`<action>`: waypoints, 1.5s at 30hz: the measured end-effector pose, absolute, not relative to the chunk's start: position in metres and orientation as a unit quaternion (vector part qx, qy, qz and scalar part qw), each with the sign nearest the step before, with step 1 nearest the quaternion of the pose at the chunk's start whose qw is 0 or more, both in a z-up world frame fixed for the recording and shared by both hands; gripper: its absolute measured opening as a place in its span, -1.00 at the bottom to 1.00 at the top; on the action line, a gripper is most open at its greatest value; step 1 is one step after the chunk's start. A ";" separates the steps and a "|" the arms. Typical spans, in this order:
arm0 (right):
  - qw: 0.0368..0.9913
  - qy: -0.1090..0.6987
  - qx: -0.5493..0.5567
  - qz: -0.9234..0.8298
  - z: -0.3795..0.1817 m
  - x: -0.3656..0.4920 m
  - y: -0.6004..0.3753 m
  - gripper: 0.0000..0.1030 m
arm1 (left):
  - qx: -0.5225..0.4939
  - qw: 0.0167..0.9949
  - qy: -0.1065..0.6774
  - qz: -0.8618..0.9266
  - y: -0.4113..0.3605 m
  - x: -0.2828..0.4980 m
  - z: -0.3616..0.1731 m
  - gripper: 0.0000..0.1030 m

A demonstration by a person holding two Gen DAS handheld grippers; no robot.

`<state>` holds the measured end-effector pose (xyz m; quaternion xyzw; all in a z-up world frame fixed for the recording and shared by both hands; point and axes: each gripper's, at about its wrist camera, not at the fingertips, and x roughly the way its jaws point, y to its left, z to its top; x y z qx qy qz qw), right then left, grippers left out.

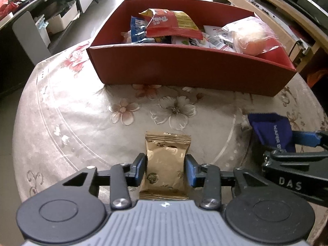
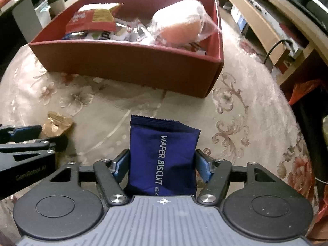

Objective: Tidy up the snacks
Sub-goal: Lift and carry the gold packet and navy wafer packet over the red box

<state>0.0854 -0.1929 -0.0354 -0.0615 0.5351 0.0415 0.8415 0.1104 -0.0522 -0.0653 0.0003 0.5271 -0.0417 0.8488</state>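
- Left wrist view: a round desk (image 1: 82, 123) under a beige floral cloth fills the frame, with shelves and storage bins in the upper left and a wooden bench along the upper right.
- A red box (image 1: 184, 69) stands in the upper middle, already loaded with snack bags; a red-and-yellow bag (image 1: 172, 23) lies on top at its centre, and a clear-wrapped bun (image 1: 252, 38) sits at its right end.
- The left gripper (image 1: 166, 169) is clenched on a gold packet (image 1: 167, 164) at lower centre, its blue pads pressing both sides and pinching the waist in.
- The gold packet looks light, crinkly and air-puffed, so it probably squashes easily; a grip across the middle seems sound, though the film may be slick.
- Right wrist view: the same floral desk, with the red box in the upper left and the wooden bench at upper right.
- The right gripper (image 2: 162, 164) holds a blue wafer biscuit packet (image 2: 164, 155) between its pads at centre, and the pads appear to press its sides.
- Wafers are likely brittle, so gentle pressure on the packet's long edges seems wise.
- The gold packet shows at the left edge, near the left gripper.
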 end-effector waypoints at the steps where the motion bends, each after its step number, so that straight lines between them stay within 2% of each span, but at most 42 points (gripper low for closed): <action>1: 0.845 0.530 -0.061 0.044 -0.032 0.083 -0.193 0.41 | -0.001 0.849 0.527 -0.042 -0.052 0.109 -0.064 -0.18; 45: 0.888 0.456 -0.030 0.058 0.021 0.083 -0.196 0.41 | -0.010 0.888 0.456 -0.055 -0.055 0.114 -0.009 -0.20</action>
